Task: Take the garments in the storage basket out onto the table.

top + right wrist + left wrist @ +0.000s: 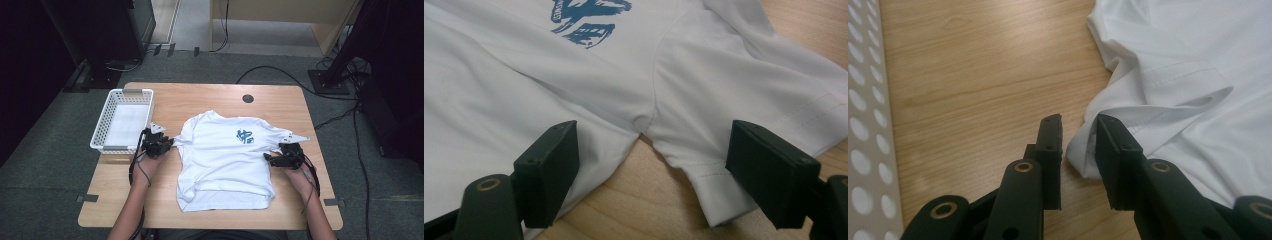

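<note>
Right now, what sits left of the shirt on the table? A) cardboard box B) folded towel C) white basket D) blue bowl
C: a white basket with perforated walls stands on the table to the left of the shirt, just beyond the left gripper.

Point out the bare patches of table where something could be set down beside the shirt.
The table is bare along its far edge, between the white basket and the round cable hole. Also free: the near-left corner below the left gripper, and the near-right corner. The T-shirt covers the middle; the right gripper crowds its right sleeve.
</note>
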Motion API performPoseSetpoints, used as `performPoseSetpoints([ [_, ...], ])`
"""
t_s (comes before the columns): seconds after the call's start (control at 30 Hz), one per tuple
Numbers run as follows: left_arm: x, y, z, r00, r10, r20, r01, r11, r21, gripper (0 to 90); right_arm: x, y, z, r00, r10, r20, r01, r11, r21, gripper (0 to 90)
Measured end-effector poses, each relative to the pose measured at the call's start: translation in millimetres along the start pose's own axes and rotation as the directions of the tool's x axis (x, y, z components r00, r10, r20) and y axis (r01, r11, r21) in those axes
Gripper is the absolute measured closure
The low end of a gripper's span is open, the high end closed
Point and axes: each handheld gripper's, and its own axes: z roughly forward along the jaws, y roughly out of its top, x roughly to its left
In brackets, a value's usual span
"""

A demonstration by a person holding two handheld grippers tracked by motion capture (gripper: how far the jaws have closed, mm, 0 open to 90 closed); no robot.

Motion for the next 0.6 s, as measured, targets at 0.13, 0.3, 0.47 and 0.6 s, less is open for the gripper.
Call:
performPoseSetpoints([
  [0.13, 5.1, -3.4, -1.0, 0.9999, -0.012, -0.002, 0.012, 0.9999, -0.004, 73.4, -3.1, -1.0, -1.3, 0.9999, 0.011, 0.01, -0.011, 1.0, 0.0, 21.7],
  [0.3, 3.7, -2.9, -1.3, 0.9997, -0.015, 0.017, 0.015, 0.9998, -0.014, 69.4, -6.7, -1.7, -3.0, 0.9994, 0.026, 0.021, -0.026, 1.0, 0.0, 22.2],
  [0.47, -4.9, 3.6, -5.9, 0.9986, 0.007, 0.053, -0.005, 0.9992, -0.04, 64.6, -4.7, 2.7, -9.3, 0.999, 0.044, -0.012, -0.044, 0.998, -0.033, 22.4],
  [0.6, -10.3, 8.6, -7.4, 0.9974, 0.021, 0.07, -0.017, 0.9981, -0.059, 59.9, -0.4, 9.4, -10.2, 0.9992, 0.033, -0.023, -0.034, 0.998, -0.052, 22.1],
])
